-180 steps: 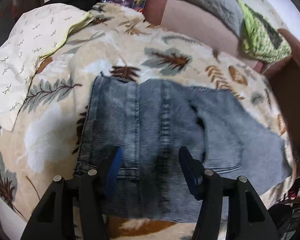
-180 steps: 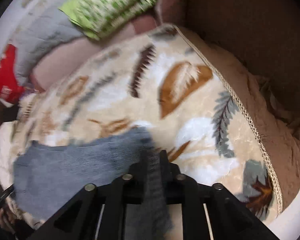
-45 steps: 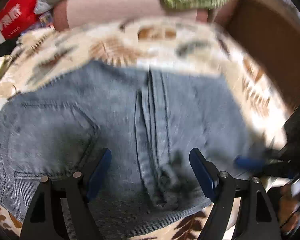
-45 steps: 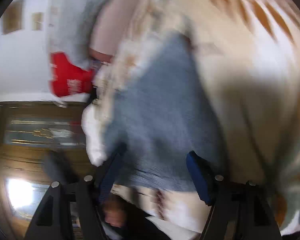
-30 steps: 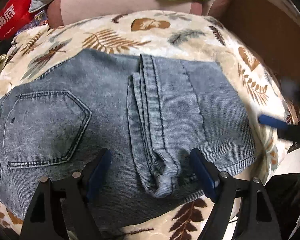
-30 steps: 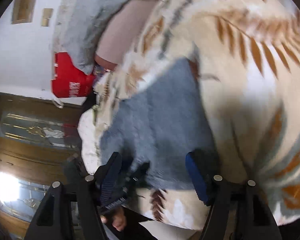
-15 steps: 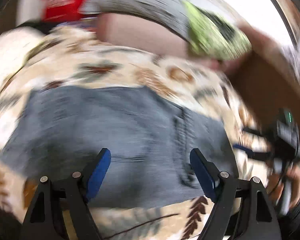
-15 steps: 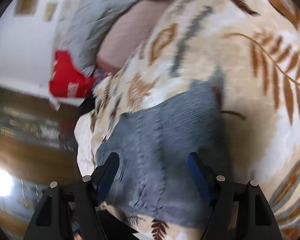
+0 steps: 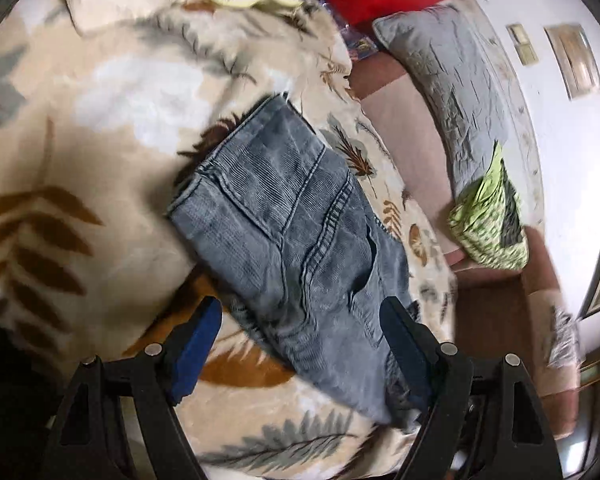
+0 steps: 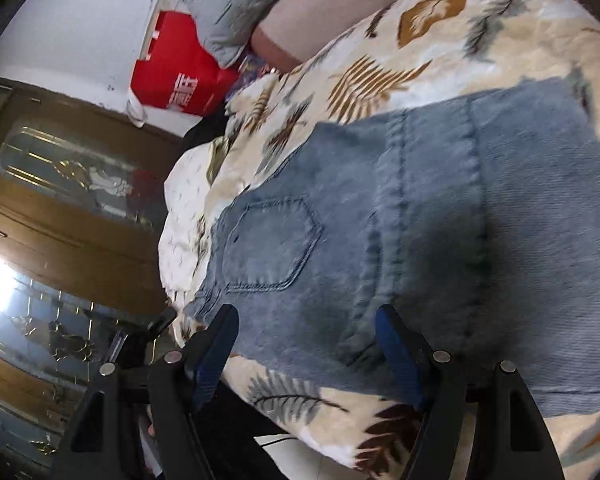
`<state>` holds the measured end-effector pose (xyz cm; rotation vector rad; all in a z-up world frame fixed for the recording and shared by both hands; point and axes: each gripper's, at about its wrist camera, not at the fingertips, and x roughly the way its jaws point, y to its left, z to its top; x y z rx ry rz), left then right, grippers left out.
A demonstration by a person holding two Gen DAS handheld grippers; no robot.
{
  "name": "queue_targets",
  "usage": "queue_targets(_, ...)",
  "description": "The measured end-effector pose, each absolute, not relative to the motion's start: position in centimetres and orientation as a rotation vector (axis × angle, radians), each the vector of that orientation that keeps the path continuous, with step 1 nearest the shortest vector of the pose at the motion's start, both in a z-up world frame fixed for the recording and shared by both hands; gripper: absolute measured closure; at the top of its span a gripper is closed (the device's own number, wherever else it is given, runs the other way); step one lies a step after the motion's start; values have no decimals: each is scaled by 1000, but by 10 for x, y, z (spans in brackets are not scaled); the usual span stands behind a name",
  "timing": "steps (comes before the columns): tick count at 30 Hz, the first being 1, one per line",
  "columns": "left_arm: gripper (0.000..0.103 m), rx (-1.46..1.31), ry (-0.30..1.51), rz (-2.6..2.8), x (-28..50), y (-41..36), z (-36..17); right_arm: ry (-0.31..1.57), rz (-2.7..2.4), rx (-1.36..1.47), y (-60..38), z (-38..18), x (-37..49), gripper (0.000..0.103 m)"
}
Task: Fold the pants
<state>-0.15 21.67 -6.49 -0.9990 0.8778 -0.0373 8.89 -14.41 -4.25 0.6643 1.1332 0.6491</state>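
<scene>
Your grey-blue corduroy-ribbed denim pants lie folded into a compact multi-layer rectangle on the cream leaf-print fleece blanket, back pocket up in the right wrist view. I judge the fold nearly done; at most a last squaring or one more fold remains. Your left tool is spread over the pants' near edge, pinching nothing. Your right tool is spread too, jaws just widened, pads off the cloth. Only container: red printed paper bag beyond the blanket's far edge; contents not visible.
</scene>
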Motion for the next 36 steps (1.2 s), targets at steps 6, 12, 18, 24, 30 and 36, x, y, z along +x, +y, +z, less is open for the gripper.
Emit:
queue_targets(6,23,-1057,881,-12,10,228,-78,1173,694,632,-114,-40,90,29)
queue_targets(12,23,-1101,861,10,1,239,-82,1214,712,638,-89,-45,99,29)
queue_targets(18,24,-1083,870,21,19,239,-78,1239,716,628,-71,-50,105,29)
queue_targets(24,87,-915,882,73,29,228,-67,1248,647,606,-69,-50,111,29)
queue_targets(30,88,-795,885,106,30,216,-61,1264,660,659,-60,-54,126,29)
queue_targets(36,88,-707,896,129,32,208,-58,1355,615,608,-47,-65,131,29)
